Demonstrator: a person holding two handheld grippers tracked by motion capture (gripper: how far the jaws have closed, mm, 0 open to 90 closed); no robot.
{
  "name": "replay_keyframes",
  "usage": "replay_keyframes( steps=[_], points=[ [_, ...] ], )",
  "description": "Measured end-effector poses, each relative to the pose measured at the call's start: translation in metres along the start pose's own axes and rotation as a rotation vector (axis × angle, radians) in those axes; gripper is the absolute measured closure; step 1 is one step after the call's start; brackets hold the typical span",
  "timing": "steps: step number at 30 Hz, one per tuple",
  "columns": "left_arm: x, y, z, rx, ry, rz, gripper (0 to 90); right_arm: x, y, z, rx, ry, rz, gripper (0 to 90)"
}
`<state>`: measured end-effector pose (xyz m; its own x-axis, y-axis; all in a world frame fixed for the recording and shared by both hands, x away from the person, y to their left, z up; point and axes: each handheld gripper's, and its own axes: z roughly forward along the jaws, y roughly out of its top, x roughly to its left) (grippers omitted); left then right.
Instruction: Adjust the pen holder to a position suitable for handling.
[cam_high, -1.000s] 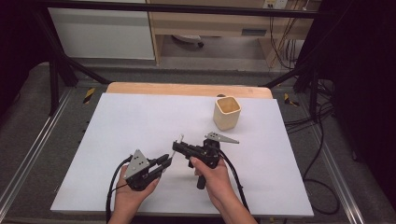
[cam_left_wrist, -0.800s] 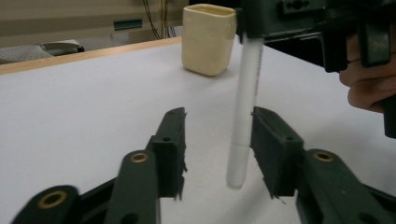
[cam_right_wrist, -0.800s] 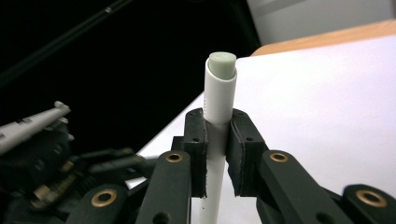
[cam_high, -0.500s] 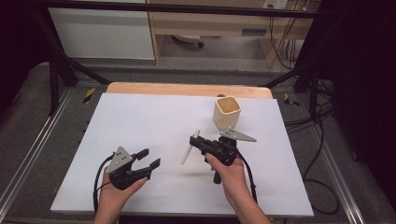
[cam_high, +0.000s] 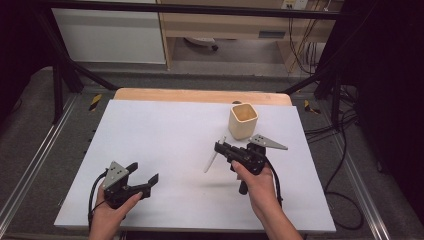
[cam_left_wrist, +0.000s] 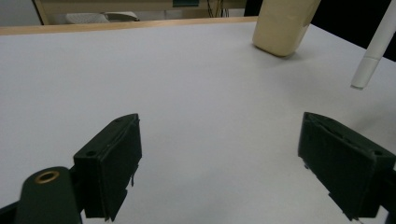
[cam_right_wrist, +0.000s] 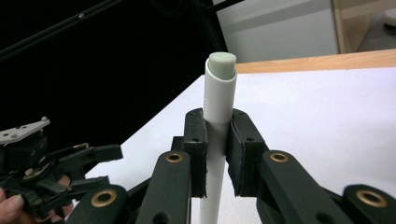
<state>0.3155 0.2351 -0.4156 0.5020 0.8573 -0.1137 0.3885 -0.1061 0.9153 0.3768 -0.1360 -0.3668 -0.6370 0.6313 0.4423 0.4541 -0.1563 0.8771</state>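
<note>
The white pen (cam_high: 213, 157) is in the right gripper (cam_high: 222, 148), a bit right of the middle of the table and just near the cup (cam_high: 243, 120). The two black jaws are pressed tight on its sides, and the right gripper view shows the pen (cam_right_wrist: 219, 98) standing up between them with its pale green end on top. From above, the pen is tilted, and its lower tip hangs over the table without touching it. The left gripper (cam_high: 146, 180) is near the left front of the table. Its jaws have just been opening, and now they stand wide apart with nothing between them, as the left gripper view shows (cam_left_wrist: 219, 163). So the pen is now in one gripper alone, and I think it is meant to go into the tan cup, which stands open and upright just past the pen on the far right. The pen is not in the cup yet, so that part is left to do. The white table (cam_high: 165, 130) is bare between the two grippers and out to the far left, so there is lots of room to move. The cup sits close to the right edge and the wooden far edge (cam_high: 200, 95), so a bump could push it off. The left gripper is close to the near edge.
</note>
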Motion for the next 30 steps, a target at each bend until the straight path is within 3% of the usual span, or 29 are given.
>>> replay_keyframes(
  steps=[10,21,30],
  points=[
    [0.004,-0.001,0.001,0.002,0.022,-0.014,14.0,-0.002,0.014,-0.008,-0.018,-0.013,-0.024,78.7],
    [0.005,-0.002,0.003,0.010,0.011,-0.022,13.4,-0.008,0.033,-0.019,-0.040,-0.039,-0.059,78.7],
    [0.004,0.001,0.004,0.005,0.004,0.001,13.2,-0.019,0.057,-0.021,-0.065,-0.084,-0.085,78.6]
  ],
)
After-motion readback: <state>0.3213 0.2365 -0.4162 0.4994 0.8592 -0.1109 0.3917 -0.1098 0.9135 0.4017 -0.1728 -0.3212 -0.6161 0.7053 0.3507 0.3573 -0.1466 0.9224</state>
